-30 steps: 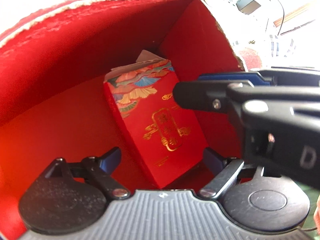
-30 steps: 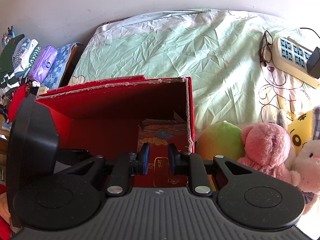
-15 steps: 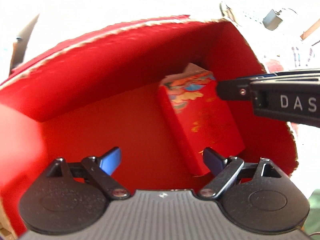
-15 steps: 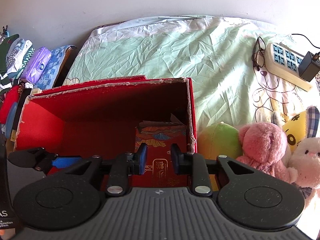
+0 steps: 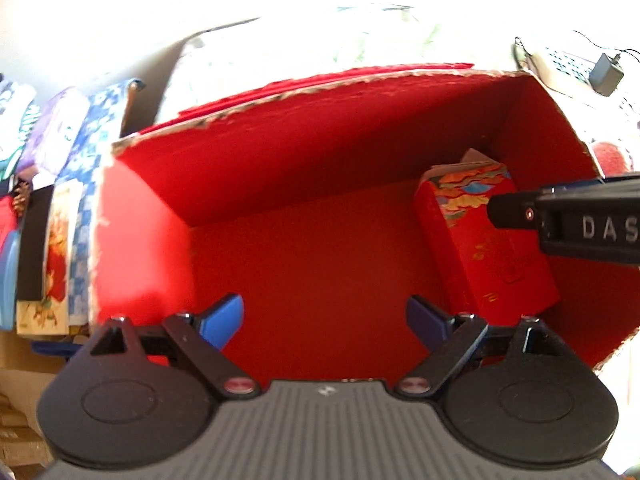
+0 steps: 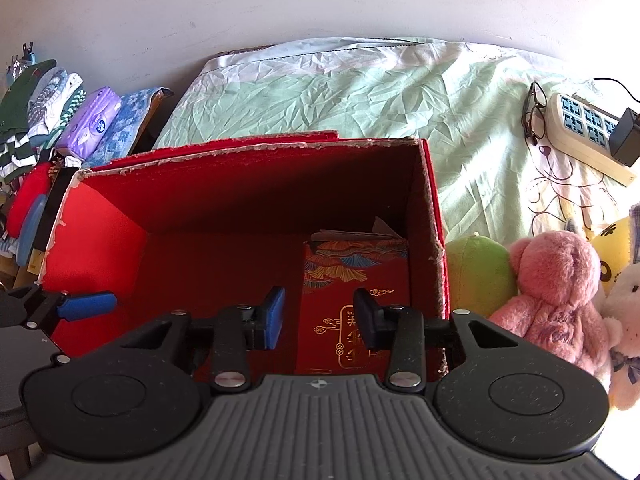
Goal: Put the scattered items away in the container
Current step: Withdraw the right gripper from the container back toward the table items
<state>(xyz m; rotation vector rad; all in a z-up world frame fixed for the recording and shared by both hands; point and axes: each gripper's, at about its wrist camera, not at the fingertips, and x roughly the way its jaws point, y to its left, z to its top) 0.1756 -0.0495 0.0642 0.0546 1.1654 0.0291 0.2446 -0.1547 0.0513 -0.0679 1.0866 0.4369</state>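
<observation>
The right tongs hang over the near right of the red box, jaws part-way apart and just opened from a near pinch; nothing is between the pads. The red packet lies flat on the box floor directly below them, hard against the right wall with its far end near the back corner. I judge it has just been released, so that item counts as put away.

The left tongs stand wide with nothing in them, as they did a second ago, but they have drawn back and tipped: a second ago the packet filled their view, and now the whole box interior shows, with the packet off to the right.

Inside, the floor left of the packet is bare, so there is ample room for more. The rim is ragged card all round, and the right wall stands close to the right tongs, so I would lift straight up rather than swing sideways.

Beyond that wall, on the bed, wait a green plush, a pink bear and further toys at the frame edge. They look like the next items. Farther back lie glasses and a power strip.
</observation>
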